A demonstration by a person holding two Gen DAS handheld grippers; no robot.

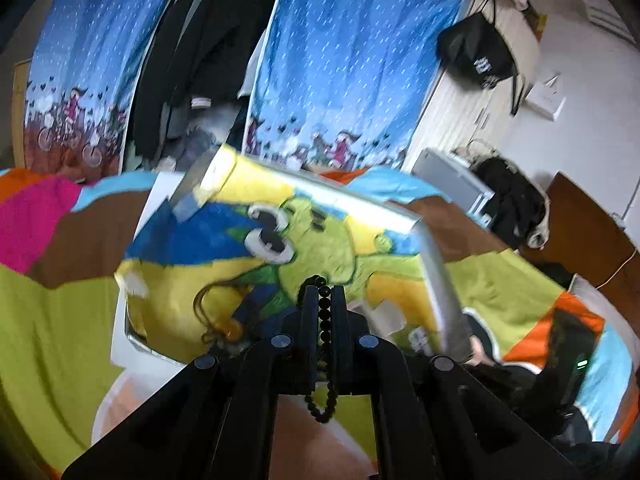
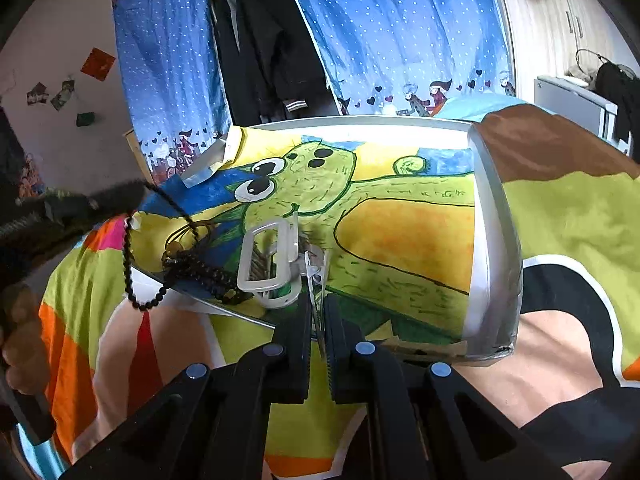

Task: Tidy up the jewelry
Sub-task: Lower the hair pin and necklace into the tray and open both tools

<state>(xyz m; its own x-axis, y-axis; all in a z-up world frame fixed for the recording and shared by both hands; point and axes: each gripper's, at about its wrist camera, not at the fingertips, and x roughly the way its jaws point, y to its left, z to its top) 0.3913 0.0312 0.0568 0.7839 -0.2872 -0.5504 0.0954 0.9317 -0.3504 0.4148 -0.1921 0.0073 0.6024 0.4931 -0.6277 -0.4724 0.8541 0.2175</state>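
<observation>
- L gripper (image 1: pixel 323 294): fingers pinch black bead bracelet (image 1: pixel 325 360), raised above painted tray (image 1: pixel 434 264); loop dangles below the fingers.
- R gripper (image 2: pixel 319 306): fingers pressed on thin clear plastic piece (image 2: pixel 316 276) at tray's near edge.
- Clear hair clip (image 2: pixel 266 258) lies in tray just ahead of R fingers.
- Dark bead pile w/ cords (image 2: pixel 200 264) beside clip, near tray's left corner.
- Tray sits on colourful bedspread (image 2: pixel 560 216).

Right gripper (image 2: pixel 319 312) pinched on a clear plastic piece (image 2: pixel 317 276) beside the white clip (image 2: pixel 266 262), near the painted tray's (image 2: pixel 494 240) front edge. Black bead string (image 2: pixel 130 264) dangled off the front-left corner, apparently from the left gripper (image 2: pixel 120 196).
</observation>
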